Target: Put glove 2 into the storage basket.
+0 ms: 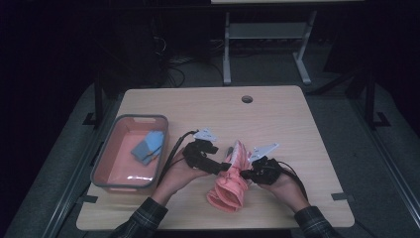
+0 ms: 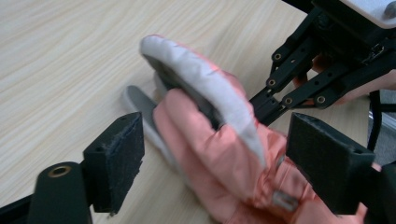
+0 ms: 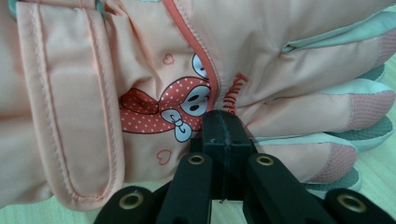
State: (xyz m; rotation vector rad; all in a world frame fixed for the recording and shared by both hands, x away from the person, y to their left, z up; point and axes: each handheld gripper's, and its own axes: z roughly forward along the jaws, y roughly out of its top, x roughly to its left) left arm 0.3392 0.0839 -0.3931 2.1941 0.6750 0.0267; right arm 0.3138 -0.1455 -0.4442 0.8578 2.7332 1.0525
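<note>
Pink glove point(image 1: 229, 179) lies on the table point(image 1: 277, 119), roughly 6 o'clock of centre. Right gripper point(image 3: 223, 140) pinches the glove's back fabric, jaws pressed together. Left gripper point(image 2: 215, 158) is spread, glove between the jaws, unclamped. Bin point(image 1: 115, 148) at 9 o'clock holds a blue item point(image 1: 147, 147); glove not yet binned.

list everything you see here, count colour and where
glove: one, pink with grey fingertips, near the table's front middle between the two tools
bin: one, grey rim with pink inside, on the table's left side
cloth item: one, blue, inside the bin
table: one, light wood, with a round hole near its far edge
frame: one, grey metal, on the floor beyond the table
left tool: one, black, jaws apart on either side of the glove, pads not pressing on it
right tool: one, black, jaws shut on the glove
hands: two, plaid sleeves, at the bottom edge of the high view
</note>
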